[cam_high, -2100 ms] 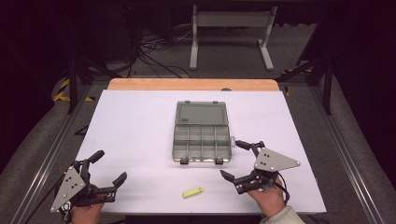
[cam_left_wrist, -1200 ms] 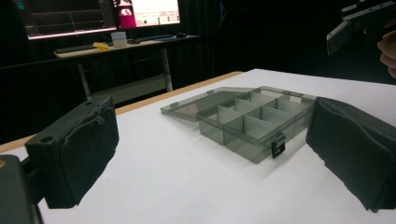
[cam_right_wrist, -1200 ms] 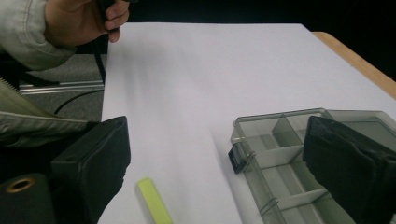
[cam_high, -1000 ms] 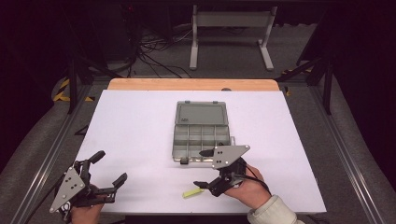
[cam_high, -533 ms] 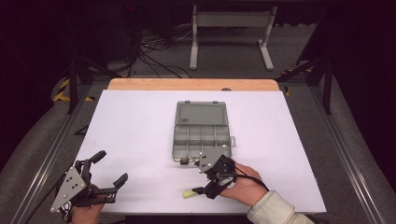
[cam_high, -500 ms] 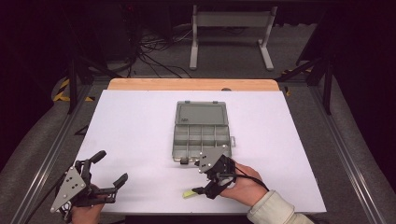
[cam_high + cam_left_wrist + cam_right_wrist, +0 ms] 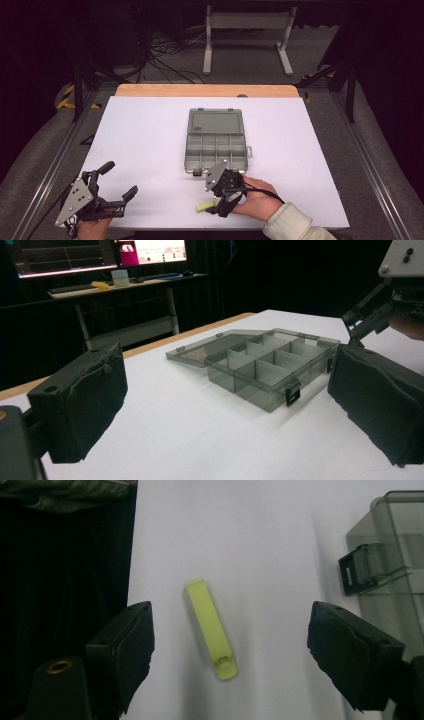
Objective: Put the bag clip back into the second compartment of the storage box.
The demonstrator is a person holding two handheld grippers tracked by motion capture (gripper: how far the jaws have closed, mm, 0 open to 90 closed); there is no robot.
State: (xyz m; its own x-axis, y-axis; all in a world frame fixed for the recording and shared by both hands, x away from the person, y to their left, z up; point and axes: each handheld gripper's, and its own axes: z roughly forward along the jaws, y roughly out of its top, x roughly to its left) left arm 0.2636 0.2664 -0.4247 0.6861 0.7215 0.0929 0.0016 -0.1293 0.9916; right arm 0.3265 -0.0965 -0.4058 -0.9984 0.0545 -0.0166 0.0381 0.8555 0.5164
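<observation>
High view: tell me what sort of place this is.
Probably a lab or recording bench. A white table stands among black curtains, with loose cables on the floor; lit monitors on a desk sit behind. A clear grey compartment box and small yellow-green plastic piece are the work.

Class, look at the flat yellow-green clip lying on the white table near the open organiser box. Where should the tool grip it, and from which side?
Grip the yellow-green clip across its narrow width at mid-length, coming from above. It lies flat, long and slim, between the open jaws of the right tool, probably too thin to take otherwise.
</observation>
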